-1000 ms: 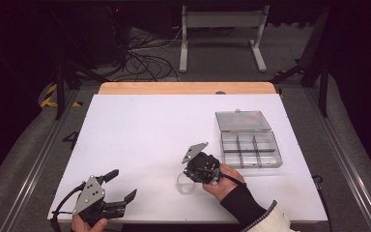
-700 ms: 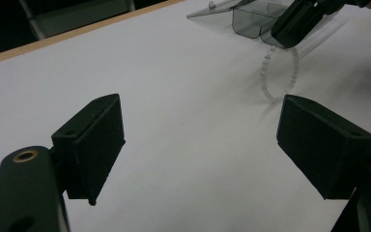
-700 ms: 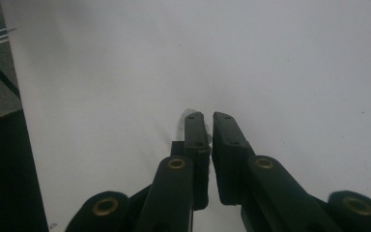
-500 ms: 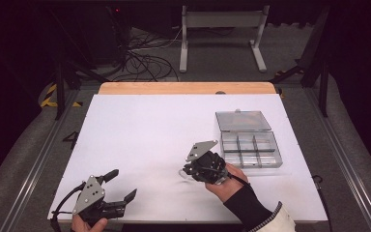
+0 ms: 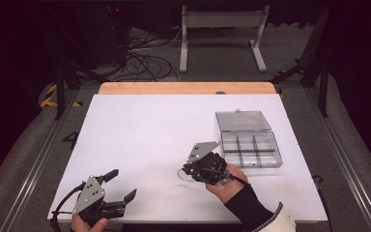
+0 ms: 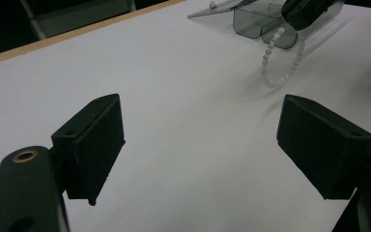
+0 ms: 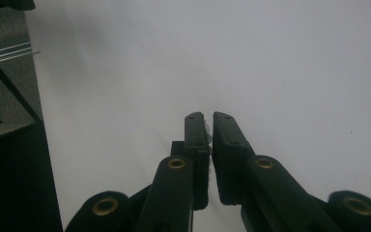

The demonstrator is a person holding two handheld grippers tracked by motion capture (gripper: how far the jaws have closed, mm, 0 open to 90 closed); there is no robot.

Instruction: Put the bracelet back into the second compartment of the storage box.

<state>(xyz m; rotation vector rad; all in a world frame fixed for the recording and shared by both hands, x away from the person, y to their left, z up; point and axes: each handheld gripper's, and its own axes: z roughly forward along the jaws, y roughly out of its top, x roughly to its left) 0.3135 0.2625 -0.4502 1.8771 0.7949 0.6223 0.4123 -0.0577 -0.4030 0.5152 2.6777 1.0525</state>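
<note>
A loop of white beads (image 6: 280,58) hangs from my right gripper (image 5: 189,170), a little above the white table (image 5: 145,130) and left of the clear compartment box (image 5: 251,149). In the right gripper view the jaws stand nearly together around my right gripper (image 7: 207,120), with a sliver of the white beads (image 7: 206,131) pinched between them. My left gripper (image 5: 121,185) rests at the table's front left, open with nothing between its jaws. In the left gripper view my left gripper (image 6: 200,130) looks across the table at the dangling loop.
The box's lid (image 5: 243,120) lies open behind its compartments, at the right of the table. A wooden strip (image 5: 188,88) runs along the far edge. Cables (image 5: 145,53) and a metal stand (image 5: 222,29) are on the floor beyond.
My right gripper has risen a little and shifted slightly toward the box, carrying the bead loop off the table. The left gripper has stayed put.
</note>
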